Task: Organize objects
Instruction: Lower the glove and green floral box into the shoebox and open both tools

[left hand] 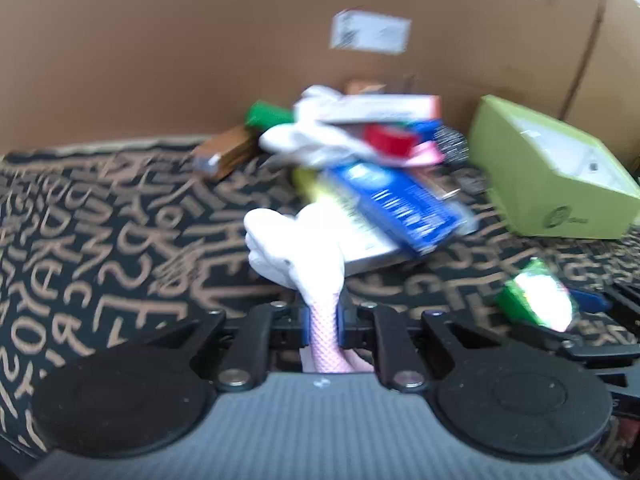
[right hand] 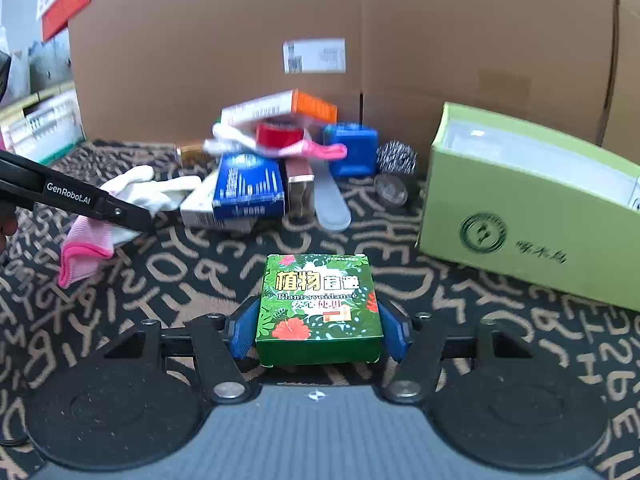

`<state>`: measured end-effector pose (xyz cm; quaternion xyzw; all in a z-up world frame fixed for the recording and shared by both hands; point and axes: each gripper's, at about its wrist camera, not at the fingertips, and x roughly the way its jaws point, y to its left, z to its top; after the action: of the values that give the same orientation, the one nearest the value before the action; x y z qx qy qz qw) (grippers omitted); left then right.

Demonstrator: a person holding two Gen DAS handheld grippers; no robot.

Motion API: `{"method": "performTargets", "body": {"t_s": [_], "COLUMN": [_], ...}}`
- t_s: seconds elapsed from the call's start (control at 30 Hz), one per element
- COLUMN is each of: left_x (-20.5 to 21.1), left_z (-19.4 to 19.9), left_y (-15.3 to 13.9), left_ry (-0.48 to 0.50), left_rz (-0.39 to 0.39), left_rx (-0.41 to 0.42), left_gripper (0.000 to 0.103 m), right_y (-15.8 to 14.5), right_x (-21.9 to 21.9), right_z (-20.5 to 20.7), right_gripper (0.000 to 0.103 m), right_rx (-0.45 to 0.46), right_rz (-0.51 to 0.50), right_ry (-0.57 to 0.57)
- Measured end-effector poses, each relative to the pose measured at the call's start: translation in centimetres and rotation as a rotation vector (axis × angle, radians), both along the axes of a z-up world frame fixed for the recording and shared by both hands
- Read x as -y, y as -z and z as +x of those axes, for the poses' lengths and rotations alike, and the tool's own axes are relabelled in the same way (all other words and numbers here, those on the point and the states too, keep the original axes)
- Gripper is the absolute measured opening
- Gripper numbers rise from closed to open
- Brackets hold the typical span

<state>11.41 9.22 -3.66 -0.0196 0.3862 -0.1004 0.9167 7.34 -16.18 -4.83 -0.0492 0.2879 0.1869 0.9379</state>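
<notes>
A white glove (left hand: 296, 248) with a pink cuff hangs from my left gripper (left hand: 323, 316), which is shut on the cuff. In the right wrist view the same glove (right hand: 132, 188) droops from the left gripper (right hand: 134, 220) at the left edge. My right gripper (right hand: 319, 320) is shut on a small green box (right hand: 318, 300) printed with leaves and red flowers; both blue pads (right hand: 244, 328) press on its sides. The left wrist view shows that green box (left hand: 536, 292) blurred at the lower right.
A pile of small boxes (right hand: 248, 188), a second glove and a red item lies against a big cardboard wall (right hand: 400, 40). A lime green box (right hand: 528, 208) stands open at the right, with a steel scourer (right hand: 396, 158) beside it. A dark lettered carpet (right hand: 160, 280) covers the floor.
</notes>
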Motion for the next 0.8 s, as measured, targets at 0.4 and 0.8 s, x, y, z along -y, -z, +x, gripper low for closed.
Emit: {"method": "performTargets", "body": {"t_s": [0.4,0.8], "left_x": [12.4,26.2], "left_z": [-0.2,7.1], "left_y": [-9.1,-9.4], "left_ry": [0.33,0.435], "left_rz": [0.027,-0.133], "left_rx": [0.23,0.199], "left_gripper": [0.011,0.011], "right_y": [-6.9,-8.3], "right_x": [8.1,16.3], "right_z": [-1.0,5.1], "right_gripper": [0.066,0.066], "right_rx": [0.22,0.262], "right_rz": [0.012,-0.141], "right_ry": [0.166,0.381]}}
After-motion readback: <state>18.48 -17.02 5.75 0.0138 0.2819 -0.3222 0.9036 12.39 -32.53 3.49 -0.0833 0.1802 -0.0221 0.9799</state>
